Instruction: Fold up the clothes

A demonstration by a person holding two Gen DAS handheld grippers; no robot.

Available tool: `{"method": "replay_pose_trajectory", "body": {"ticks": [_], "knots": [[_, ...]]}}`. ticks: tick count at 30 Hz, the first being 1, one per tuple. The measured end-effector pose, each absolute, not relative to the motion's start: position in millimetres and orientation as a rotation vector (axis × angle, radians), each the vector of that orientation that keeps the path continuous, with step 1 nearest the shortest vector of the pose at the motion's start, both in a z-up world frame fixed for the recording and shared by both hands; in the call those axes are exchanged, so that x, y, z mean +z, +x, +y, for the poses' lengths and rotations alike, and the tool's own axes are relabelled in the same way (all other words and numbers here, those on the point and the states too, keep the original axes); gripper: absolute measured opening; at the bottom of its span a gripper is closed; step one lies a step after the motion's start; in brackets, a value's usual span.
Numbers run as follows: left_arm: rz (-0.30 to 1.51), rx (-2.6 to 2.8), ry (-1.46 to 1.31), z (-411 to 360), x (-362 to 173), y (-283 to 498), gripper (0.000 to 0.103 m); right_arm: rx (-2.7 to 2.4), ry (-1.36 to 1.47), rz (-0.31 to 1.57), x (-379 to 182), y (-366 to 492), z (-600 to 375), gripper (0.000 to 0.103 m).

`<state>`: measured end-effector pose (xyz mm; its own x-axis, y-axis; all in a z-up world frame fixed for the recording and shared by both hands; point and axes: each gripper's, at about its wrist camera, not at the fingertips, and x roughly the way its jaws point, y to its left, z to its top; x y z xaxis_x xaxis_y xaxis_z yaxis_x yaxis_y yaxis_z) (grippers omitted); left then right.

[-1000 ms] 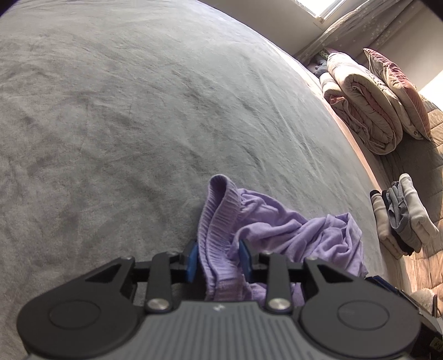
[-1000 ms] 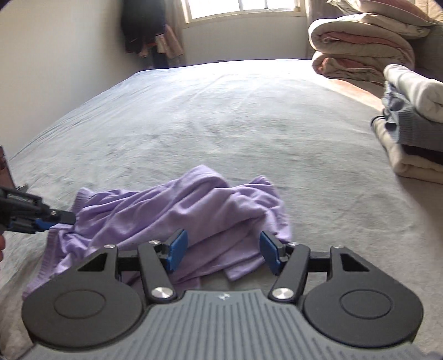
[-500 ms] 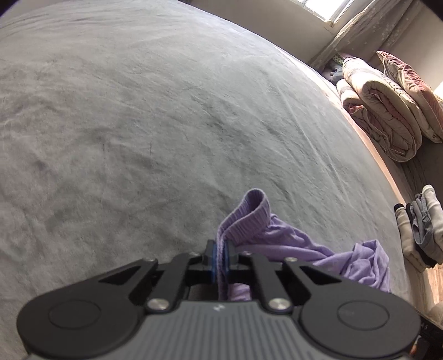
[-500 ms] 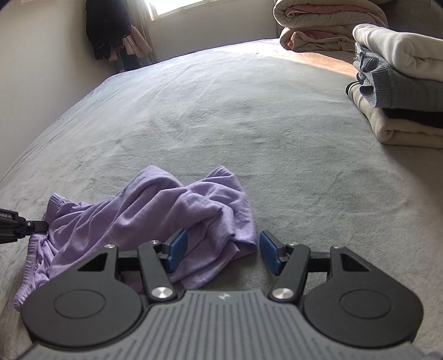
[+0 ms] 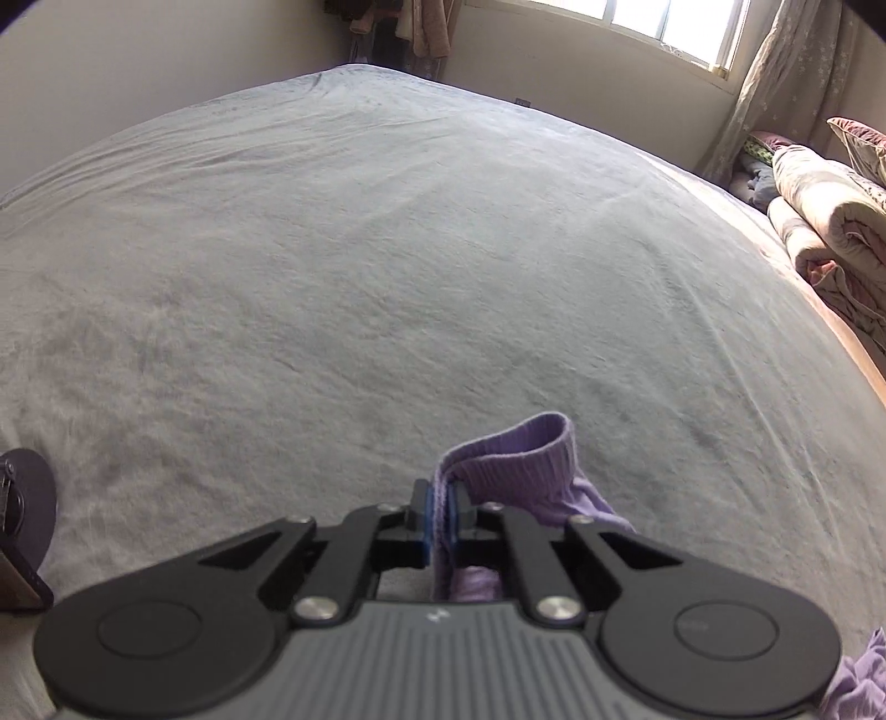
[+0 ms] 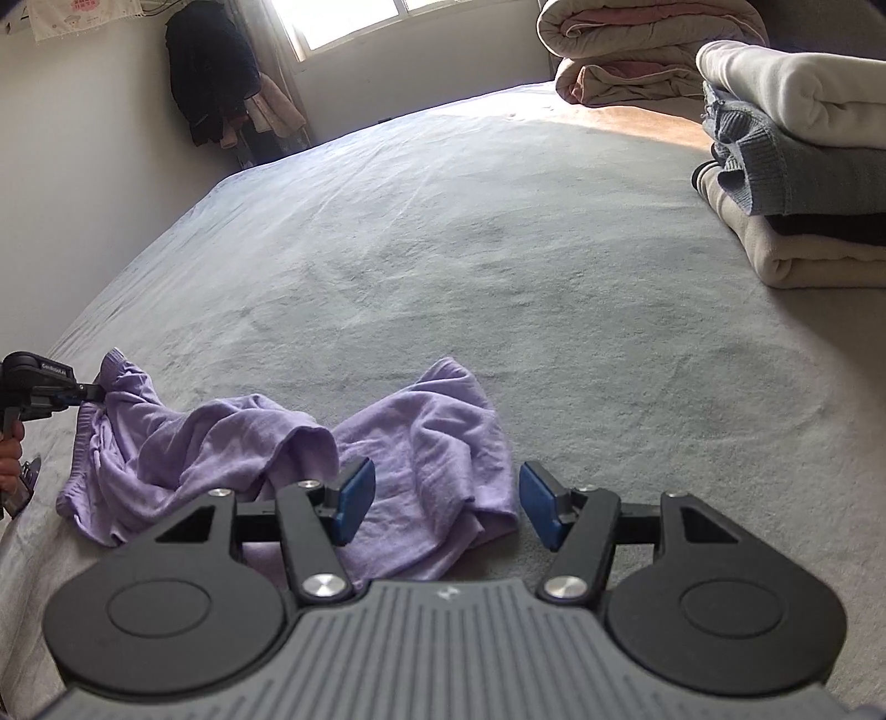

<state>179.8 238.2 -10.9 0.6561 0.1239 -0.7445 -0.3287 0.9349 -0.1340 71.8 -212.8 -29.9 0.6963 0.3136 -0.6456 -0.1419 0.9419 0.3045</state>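
Bed surface [image 6: 554, 288]: grey and slightly furry, spread wide, window light at the far end; likely to drag on cloth pulled across it.
Left gripper [image 5: 440, 512]: clamped on the ribbed band of the purple garment [image 6: 277, 448], only a thin edge of knit between the blue pads.
Slip risk: band could pull out of that shallow pinch if tugged hard against the rest of the cloth lying on the bed.
Right gripper [image 6: 446, 504]: jaws wide apart, nothing pressed, hovering over the near right hem of the garment.
Garment position: crumpled on the near part of the bed, band end lifted at the left, hem end bunched at the right.
Mis-grab risk: hem layers overlapped here, so closing could catch two layers or a fold, leaving a twist.
Folded stack [image 6: 803, 183]: far right, well apart from the garment.
Rolled quilts [image 6: 637, 50]: far right corner, out of the way.
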Motion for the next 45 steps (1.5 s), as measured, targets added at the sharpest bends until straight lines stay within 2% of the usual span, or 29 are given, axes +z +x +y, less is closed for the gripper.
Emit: {"method": "replay_pose_trajectory", "body": {"ticks": [12, 15, 19, 37, 40, 45], "knots": [[0.848, 0.32, -0.29, 260.6, -21.4, 212.3, 0.006, 0.253, 0.214, 0.768, -34.2, 77.3, -215.7, 0.062], [0.849, 0.322, -0.296, 260.5, -22.3, 208.4, 0.012, 0.251, 0.212, 0.777, -36.5, 78.5, -215.6, 0.062], [0.856, 0.335, -0.309, 260.0, -19.1, 197.8, 0.042, 0.256, 0.209, 0.776, -34.9, 76.7, -214.2, 0.062], [0.873, 0.3, -0.444, 249.2, -4.7, 97.2, 0.062, 0.338, 0.179, 0.75, -16.1, 56.1, -187.7, 0.062], [0.877, 0.304, -0.464, 247.9, -7.0, 78.9, 0.071, 0.354, 0.16, 0.747, -13.9, 50.9, -181.6, 0.062], [0.882, 0.283, -0.557, 244.8, -17.8, 51.9, 0.072, 0.388, 0.133, 0.763, -15.7, 42.2, -168.5, 0.062]]}}
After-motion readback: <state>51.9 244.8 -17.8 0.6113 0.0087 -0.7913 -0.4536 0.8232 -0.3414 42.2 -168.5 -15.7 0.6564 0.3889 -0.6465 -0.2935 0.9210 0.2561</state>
